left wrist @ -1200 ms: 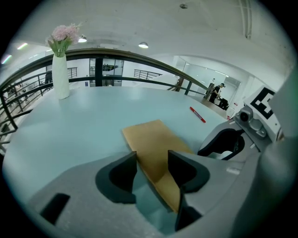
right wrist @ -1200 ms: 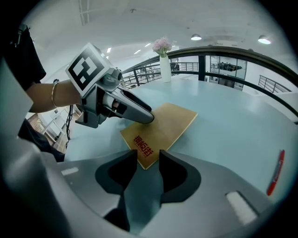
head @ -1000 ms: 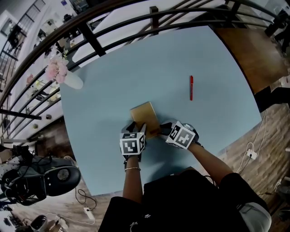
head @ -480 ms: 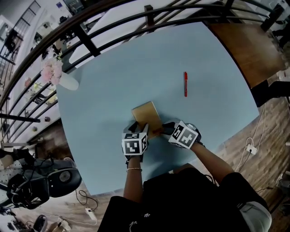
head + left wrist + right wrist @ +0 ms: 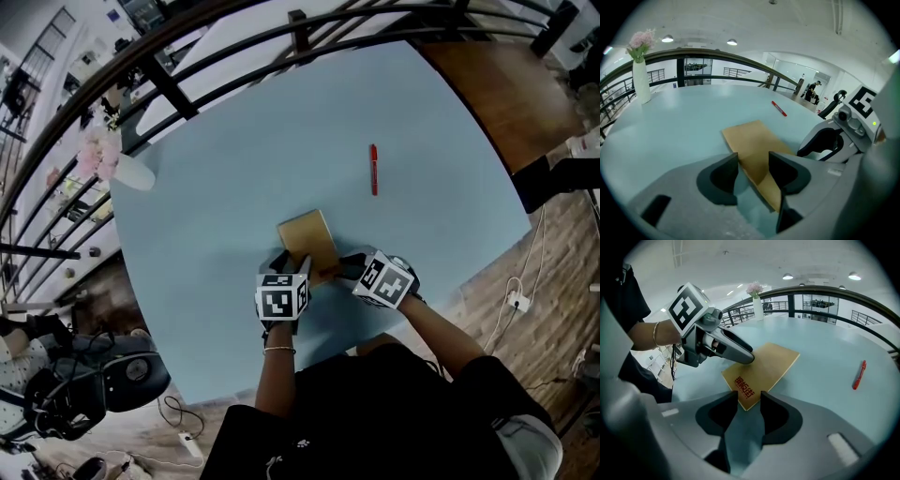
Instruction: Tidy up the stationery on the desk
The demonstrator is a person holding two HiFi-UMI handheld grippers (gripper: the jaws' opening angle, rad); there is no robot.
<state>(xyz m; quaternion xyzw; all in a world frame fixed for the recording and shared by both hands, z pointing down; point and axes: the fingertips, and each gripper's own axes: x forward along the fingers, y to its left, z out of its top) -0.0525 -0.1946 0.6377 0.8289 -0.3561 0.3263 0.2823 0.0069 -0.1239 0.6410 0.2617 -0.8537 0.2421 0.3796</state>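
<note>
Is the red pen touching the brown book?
Apart. The head view shows a wide stretch of bare blue table between the red pen and the brown book.

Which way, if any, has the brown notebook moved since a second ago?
Yes. The brown notebook has slid slightly rightward in the head view, toward the red pen, which stayed put; the gap between them has shrunk.

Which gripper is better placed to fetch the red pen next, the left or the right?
Probably the right. The red pen lies beyond the brown booklet, toward the side of the right gripper; the left gripper would have to reach across the booklet. Both are open.
</note>
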